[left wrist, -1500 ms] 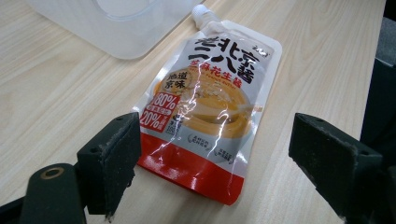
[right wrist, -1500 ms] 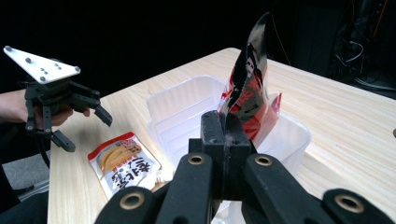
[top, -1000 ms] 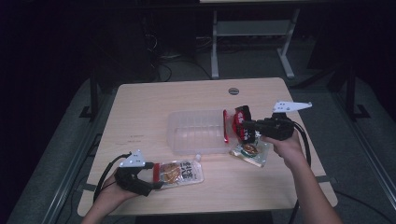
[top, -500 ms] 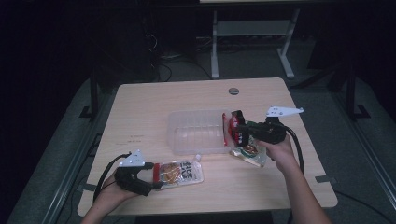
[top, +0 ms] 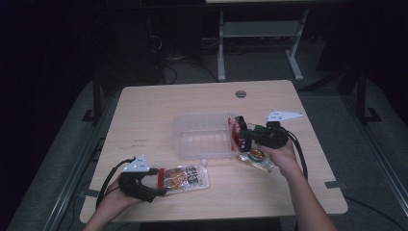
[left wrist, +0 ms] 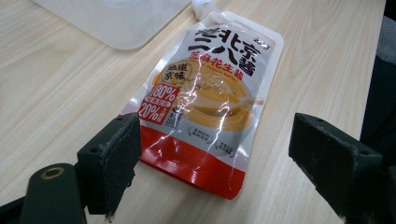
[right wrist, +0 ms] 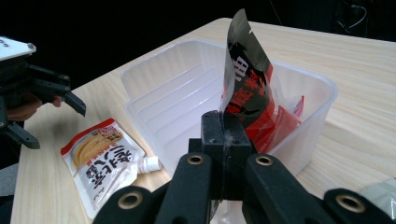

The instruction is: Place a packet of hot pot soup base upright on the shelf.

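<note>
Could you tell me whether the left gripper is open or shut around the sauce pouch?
Open. The left gripper has its jaws spread wide either side of the sauce pouch, which lies flat on the table.

Wooden table [top: 144, 110] carries clear tub [top: 202, 137], sauce pouch [top: 185, 177], packet [top: 256, 159].

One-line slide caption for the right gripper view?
Right gripper shut on a red-and-black packet, holding it upright over the clear plastic tub; spouted sauce pouch lies beside.
</note>
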`<state>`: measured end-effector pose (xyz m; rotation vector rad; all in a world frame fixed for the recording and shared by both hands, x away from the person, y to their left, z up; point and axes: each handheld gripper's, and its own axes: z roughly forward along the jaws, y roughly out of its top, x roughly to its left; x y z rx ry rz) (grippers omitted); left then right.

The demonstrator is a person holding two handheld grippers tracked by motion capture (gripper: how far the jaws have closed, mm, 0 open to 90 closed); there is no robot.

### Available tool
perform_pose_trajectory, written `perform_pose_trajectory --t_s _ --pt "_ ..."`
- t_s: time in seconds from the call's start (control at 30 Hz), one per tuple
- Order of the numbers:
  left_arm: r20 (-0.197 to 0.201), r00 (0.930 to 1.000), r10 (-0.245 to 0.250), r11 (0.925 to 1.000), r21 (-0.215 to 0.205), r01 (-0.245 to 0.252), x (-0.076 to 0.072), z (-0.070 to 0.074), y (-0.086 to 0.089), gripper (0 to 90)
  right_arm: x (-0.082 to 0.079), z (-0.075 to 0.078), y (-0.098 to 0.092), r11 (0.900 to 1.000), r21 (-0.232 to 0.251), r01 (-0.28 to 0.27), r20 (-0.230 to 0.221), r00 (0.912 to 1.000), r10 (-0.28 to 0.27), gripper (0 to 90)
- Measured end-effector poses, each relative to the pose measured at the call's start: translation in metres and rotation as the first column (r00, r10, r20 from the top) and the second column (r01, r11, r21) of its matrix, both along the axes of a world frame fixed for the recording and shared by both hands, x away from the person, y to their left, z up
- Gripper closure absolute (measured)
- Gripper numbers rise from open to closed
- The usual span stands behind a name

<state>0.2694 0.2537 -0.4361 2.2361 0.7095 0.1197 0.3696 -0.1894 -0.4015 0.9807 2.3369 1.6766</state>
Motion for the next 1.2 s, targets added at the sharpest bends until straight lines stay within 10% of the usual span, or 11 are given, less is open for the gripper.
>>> perform_pose_trajectory --t_s 0.2,0.77,1.1,1.2 --pt "-0.002 1.0000 -0.002 1.0000 0.003 0.002 0.000 -0.001 -0.001 16.8 0.001 -0.001 -0.002 1.000 0.002 0.016 0.000 0.9999 -0.016 89.0" --pt "-0.001 1.0000 0.008 1.0000 0.002 -0.008 0.000 0.000 0.001 16.8 -0.023 0.017 -0.005 0.997 -0.076 0.028 -0.001 0.9996 -0.028 34.9" --pt "0.003 0.9999 0.010 1.0000 0.000 -0.010 0.000 0.000 0.000 16.8 -0.049 0.013 -0.013 0.992 -0.127 0.000 -0.037 0.9993 -0.005 41.2" --pt "0.005 0.9999 0.012 0.9999 -0.002 -0.012 -0.001 0.000 0.001 16.9 -0.055 0.003 -0.013 0.987 -0.155 -0.033 -0.081 0.9965 0.021 66.2"
